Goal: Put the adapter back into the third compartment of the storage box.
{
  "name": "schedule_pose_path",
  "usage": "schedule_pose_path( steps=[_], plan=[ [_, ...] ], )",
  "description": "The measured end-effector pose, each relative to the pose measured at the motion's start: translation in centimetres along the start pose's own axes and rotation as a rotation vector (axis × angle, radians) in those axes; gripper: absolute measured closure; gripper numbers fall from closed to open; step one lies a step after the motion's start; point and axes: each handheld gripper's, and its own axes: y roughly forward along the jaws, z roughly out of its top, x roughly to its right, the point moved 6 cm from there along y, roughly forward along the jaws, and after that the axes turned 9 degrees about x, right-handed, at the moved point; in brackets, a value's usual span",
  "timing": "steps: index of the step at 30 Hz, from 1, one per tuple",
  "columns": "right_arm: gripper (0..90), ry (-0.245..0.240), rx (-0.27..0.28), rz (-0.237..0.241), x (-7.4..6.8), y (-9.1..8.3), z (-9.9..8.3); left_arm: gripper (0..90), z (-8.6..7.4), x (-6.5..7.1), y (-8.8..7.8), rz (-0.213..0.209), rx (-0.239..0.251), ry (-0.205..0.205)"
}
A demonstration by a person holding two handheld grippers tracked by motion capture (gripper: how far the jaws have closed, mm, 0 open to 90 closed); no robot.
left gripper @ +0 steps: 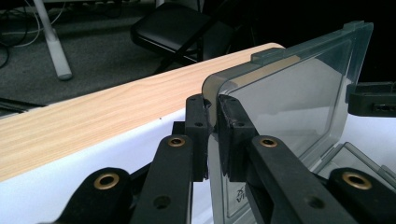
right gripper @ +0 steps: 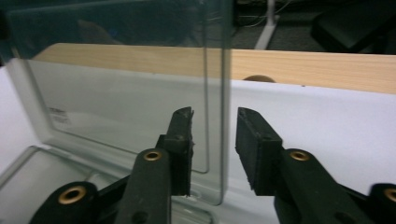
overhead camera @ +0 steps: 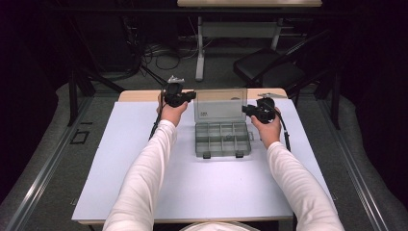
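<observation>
At left, black two-jaw left gripper (overhead camera: 191, 96), jaws closed down to a thin gap and pinching the left edge of the clear smoky plastic lid (overhead camera: 220, 104) of the box. In the left gripper view, one jaw on each face of this lid (left gripper: 299, 98), both pads touching the plastic.

In the middle, grey transparent plastic organizer box (overhead camera: 223, 139) with small compartments, resting flat on the white table sheet (overhead camera: 144, 178), toward the far half and near the light wooden table edge (overhead camera: 137, 95). Long axis from left to right across the table. Lid hinged at the far side, standing almost upright, opening toward the person; two dark latches on the near wall.

At right, black two-jaw right gripper (overhead camera: 246, 109), jaws moderately open, straddling the right edge of the lid (right gripper: 121, 102). In the right gripper view, left pad very near the plastic, contact not possible to tell; right pad apart from it. Nothing clamped.
</observation>
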Motion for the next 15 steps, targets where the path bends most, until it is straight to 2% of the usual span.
schedule_pose_path(
  steps=[6, 8, 12, 15],
  plan=[
    [81.7, -0.045, 0.012, -0.025, -0.6, -1.0, 0.9, 84.3, -0.1, 0.4, -0.5, -0.007, 0.019, 0.002],
    [83.8, -0.041, 0.012, -0.008, -0.7, -1.4, 1.2, 84.3, -0.1, 0.5, -0.6, -0.006, 0.021, 0.01],
    [90.0, -0.06, 0.011, -0.005, -1.2, -1.9, 1.7, 84.5, -0.2, 0.7, -0.9, -0.008, 0.033, 0.016],
    [90.0, -0.062, 0.01, 0.004, -1.6, -2.2, 2.1, 84.5, -0.4, 0.9, -1.2, -0.011, 0.049, 0.022]
  ],
)
